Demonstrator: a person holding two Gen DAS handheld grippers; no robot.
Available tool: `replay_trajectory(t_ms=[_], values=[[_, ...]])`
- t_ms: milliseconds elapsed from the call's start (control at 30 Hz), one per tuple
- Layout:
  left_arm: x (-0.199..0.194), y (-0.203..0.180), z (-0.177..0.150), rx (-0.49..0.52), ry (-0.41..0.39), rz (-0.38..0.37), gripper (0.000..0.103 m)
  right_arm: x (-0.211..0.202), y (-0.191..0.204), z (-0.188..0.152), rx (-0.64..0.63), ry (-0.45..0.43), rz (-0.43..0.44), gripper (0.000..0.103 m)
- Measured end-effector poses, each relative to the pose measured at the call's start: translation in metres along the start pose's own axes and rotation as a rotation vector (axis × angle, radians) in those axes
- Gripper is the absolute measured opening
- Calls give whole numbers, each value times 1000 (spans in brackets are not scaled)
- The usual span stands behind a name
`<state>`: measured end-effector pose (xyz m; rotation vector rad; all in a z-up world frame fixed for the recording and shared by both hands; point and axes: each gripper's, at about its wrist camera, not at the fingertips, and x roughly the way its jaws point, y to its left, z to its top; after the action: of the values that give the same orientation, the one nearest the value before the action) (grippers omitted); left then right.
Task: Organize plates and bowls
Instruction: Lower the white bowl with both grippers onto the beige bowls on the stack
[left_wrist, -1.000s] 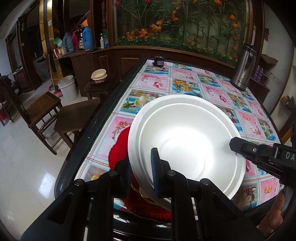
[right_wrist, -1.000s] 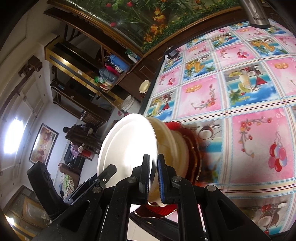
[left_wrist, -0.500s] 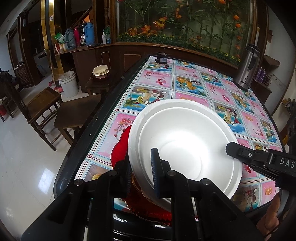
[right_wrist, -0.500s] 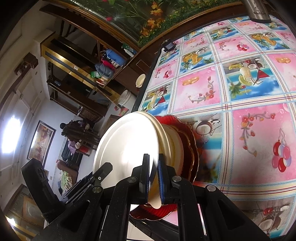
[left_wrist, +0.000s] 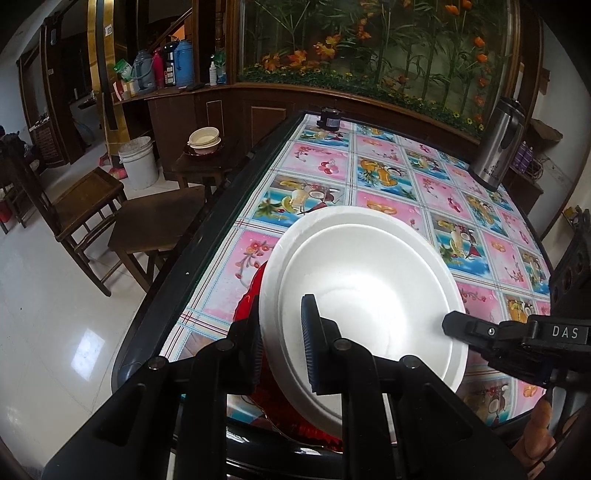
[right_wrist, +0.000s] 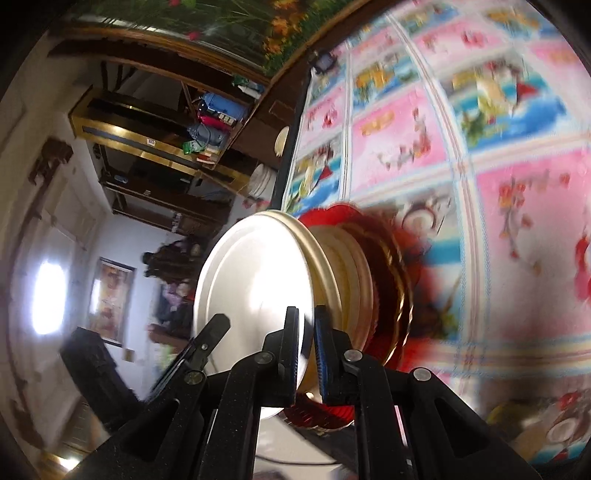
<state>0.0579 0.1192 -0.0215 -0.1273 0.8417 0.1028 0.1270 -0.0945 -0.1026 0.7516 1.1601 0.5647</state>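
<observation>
Two nested white bowls (left_wrist: 362, 295) hang tilted over the near left corner of the table, above a stack of cream bowls (right_wrist: 343, 266) that rests on red plates (right_wrist: 391, 258). My left gripper (left_wrist: 282, 339) is shut on their near rim, one finger inside and one outside. My right gripper (right_wrist: 306, 350) is shut on the rim at the right side, and it also shows in the left wrist view (left_wrist: 454, 325). The red plate (left_wrist: 249, 299) peeks out to the left under the bowls. The right wrist view is blurred.
The table wears a pink and blue picture cloth (left_wrist: 391, 177); its dark edge (left_wrist: 207, 236) runs along the left. A steel jug (left_wrist: 498, 147) and a small black device (left_wrist: 330, 118) stand far off. Wooden chairs (left_wrist: 85, 206), a bucket (left_wrist: 137, 162) and a side table with bowls (left_wrist: 204, 140) stand left.
The white bowls have sunk closer onto the cream stack. My right gripper has come down and rolled with them; the left has hardly moved.
</observation>
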Motion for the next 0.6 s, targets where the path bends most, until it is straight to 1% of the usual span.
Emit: replay_trajectory(t_ms=[67, 133, 300, 367, 467, 600], values=[[1, 1, 2, -7, 9, -11, 15, 1, -6, 1, 42, 20, 33, 10], [3, 1, 4, -10, 16, -21, 15, 0, -8, 2, 52, 22, 42, 10], [5, -3, 8, -10, 16, -41, 15, -8, 0, 4, 14, -15, 29, 11], [9, -5, 8, -5, 29, -43, 15, -14, 2, 6, -6, -35, 19, 11], [11, -5, 7, -5, 37, -50, 15, -10, 0, 10, -13, -20, -19, 13], [10, -2, 8, -11, 40, -63, 15, -11, -1, 14, -17, -20, -19, 14]])
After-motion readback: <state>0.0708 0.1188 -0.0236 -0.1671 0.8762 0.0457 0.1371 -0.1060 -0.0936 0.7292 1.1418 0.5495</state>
